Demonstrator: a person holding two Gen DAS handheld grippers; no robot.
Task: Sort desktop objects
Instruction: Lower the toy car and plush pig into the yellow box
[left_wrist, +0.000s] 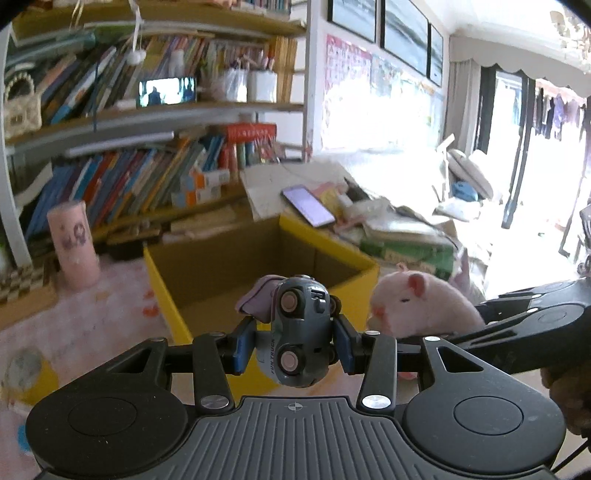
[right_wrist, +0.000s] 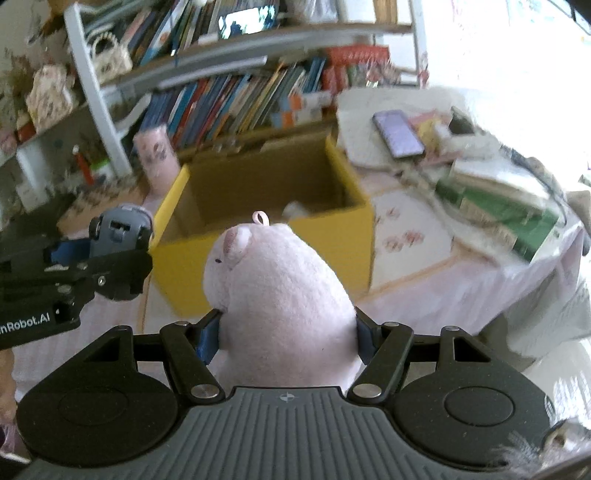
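Note:
My left gripper (left_wrist: 293, 341) is shut on a grey toy truck (left_wrist: 301, 328), held underside up just in front of the near wall of an open yellow cardboard box (left_wrist: 362, 269). My right gripper (right_wrist: 288, 334) is shut on a pink plush pig (right_wrist: 280, 295), held in front of the same box (right_wrist: 332, 236). In the left wrist view the pig (left_wrist: 421, 306) is to the right of the truck. In the right wrist view the truck (right_wrist: 120, 229) and left gripper are at the left, by the box's near left corner. Something pale lies inside the box.
A pink cylinder cup (left_wrist: 74, 245) stands left of the box on the pink tablecloth. A phone (left_wrist: 308, 205) with a lit screen lies on papers behind the box. A green book stack (right_wrist: 506, 210) lies to the right. Bookshelves (left_wrist: 147, 110) stand behind.

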